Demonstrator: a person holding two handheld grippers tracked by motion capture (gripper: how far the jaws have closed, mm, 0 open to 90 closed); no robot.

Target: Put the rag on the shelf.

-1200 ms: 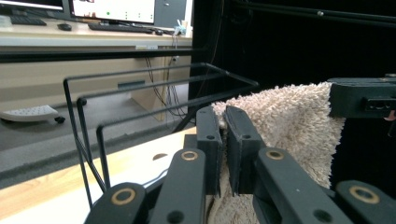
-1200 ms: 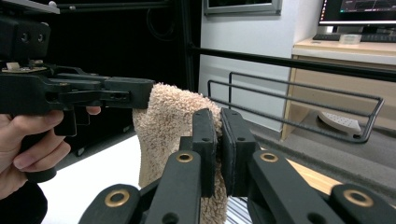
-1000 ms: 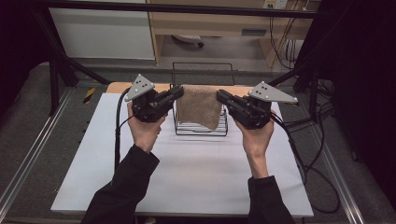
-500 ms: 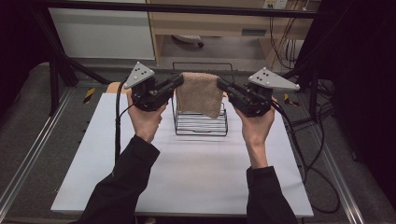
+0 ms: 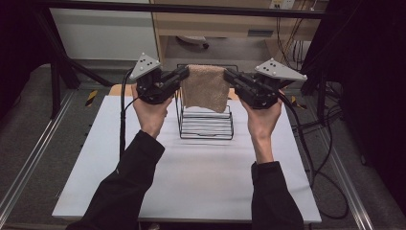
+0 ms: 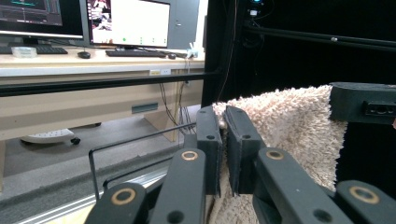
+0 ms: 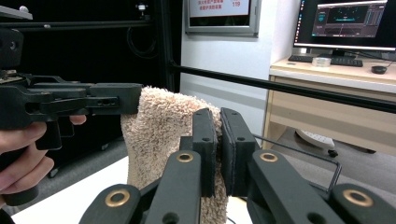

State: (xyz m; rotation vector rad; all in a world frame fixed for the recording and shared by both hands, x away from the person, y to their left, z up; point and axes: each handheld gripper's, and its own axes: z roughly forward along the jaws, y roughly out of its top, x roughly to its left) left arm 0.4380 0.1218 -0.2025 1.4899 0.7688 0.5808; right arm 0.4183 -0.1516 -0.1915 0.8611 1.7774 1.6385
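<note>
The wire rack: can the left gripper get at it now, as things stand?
Probably not freely. The left gripper is shut on one top corner of the towel, and the right gripper on the other. The wire rack stands just below, unblocked, but the towel hangs between.

Grey floor (image 5: 33, 158), wooden desk (image 6: 70, 100) bearing monitors (image 6: 128, 21), black frame.

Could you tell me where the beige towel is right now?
In the high view the beige towel hangs at centre, stretched between the left gripper and right gripper, each clamped on a top corner, above the wire rack.
</note>
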